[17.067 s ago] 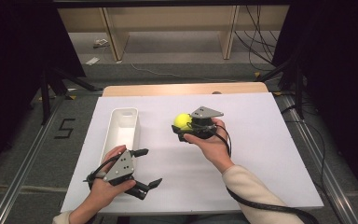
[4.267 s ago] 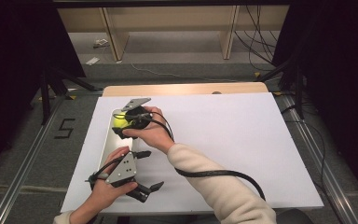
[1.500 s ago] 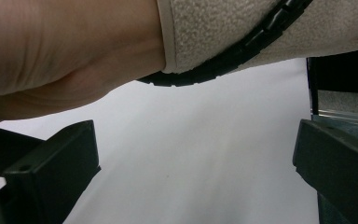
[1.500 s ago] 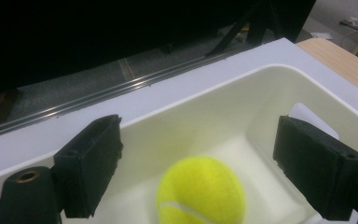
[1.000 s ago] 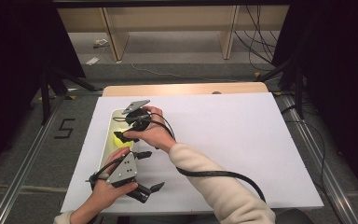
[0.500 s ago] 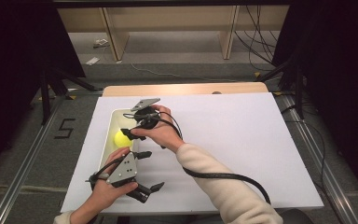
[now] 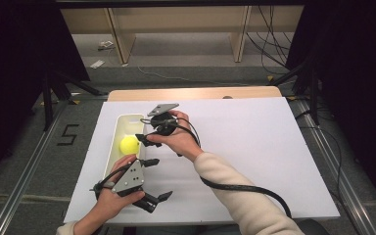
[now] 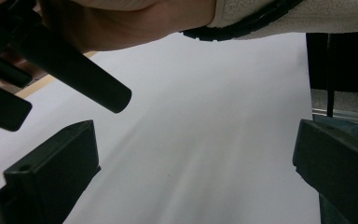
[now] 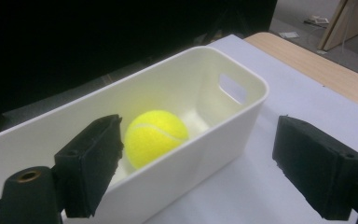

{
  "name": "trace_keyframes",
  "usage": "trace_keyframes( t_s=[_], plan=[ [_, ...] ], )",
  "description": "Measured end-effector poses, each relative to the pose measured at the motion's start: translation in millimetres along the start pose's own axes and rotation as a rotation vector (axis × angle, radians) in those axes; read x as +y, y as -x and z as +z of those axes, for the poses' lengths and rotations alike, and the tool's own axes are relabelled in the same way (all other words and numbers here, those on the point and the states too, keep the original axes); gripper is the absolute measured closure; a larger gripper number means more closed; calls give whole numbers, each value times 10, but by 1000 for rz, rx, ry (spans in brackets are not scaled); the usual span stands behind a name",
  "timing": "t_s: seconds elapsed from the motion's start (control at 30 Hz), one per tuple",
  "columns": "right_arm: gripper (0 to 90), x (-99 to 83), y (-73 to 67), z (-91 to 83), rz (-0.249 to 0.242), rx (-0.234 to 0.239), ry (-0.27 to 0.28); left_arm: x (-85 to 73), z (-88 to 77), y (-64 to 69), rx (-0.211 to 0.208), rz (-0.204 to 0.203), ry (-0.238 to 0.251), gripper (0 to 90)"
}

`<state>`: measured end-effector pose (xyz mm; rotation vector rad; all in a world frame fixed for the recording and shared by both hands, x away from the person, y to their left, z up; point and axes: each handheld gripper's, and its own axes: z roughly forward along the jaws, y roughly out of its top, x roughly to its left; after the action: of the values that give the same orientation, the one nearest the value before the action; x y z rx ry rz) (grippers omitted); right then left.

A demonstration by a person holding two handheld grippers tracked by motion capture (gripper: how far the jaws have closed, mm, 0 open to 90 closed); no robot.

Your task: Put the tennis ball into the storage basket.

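A yellow tennis ball [image 7: 129, 144] lies inside a long white bin [image 7: 126, 117] at the table's left. My right gripper [image 7: 143, 140] hovers just right of the bin, pointing at it, open with nothing between its jaws. In the right gripper view the ball [image 9: 154, 136] rests on the floor of the bin [image 9: 205, 154], beyond and apart from the spread jaws of the right gripper [image 9: 198, 140]. My left gripper [image 7: 159, 179] rests near the table's front edge, open and empty. In its own view, the left gripper [image 8: 196, 140] has only white table between its jaws.
The white table top [image 7: 254, 147] stretches wide to the right of both hands. The right forearm with its black cable [image 7: 235, 188] crosses the front middle. A wooden strip [image 7: 200, 93] edges the far side, and dark curtains flank the table.
My right gripper has drawn back to the right from over the bin, uncovering the ball that stays inside. The left gripper has not moved.
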<state>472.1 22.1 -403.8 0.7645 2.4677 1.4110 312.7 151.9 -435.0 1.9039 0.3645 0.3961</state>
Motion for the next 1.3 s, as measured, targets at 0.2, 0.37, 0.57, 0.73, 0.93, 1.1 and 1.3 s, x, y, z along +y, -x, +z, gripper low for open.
trace_keyframes(
  t_s=[0.2, 0.37, 0.57, 0.73, 0.93, 1.1, 1.3],
  plan=[
    [165, -34, 47, -71, 9, -9, 3, -1, -1, -2, 1, 0, 0, 0],
    [166, -86, 82, -143, 23, -19, 7, -2, -1, -2, 1, -1, 0, 0],
    [167, -118, 115, -192, 28, -26, 8, -3, -2, -3, 2, 0, -2, 0],
    [167, -142, 127, -235, 28, -30, 12, -2, -3, -4, 3, -2, 0, 0],
    [166, -177, 148, -282, 32, -36, 8, -3, -8, -10, 5, -2, 0, 0],
    [165, -189, 177, -323, 31, -46, 13, -3, -8, -11, 5, -2, 0, 0],
    [165, -222, 235, -412, 40, -66, 11, -4, -6, -10, 5, -3, -1, 0]
  ],
)
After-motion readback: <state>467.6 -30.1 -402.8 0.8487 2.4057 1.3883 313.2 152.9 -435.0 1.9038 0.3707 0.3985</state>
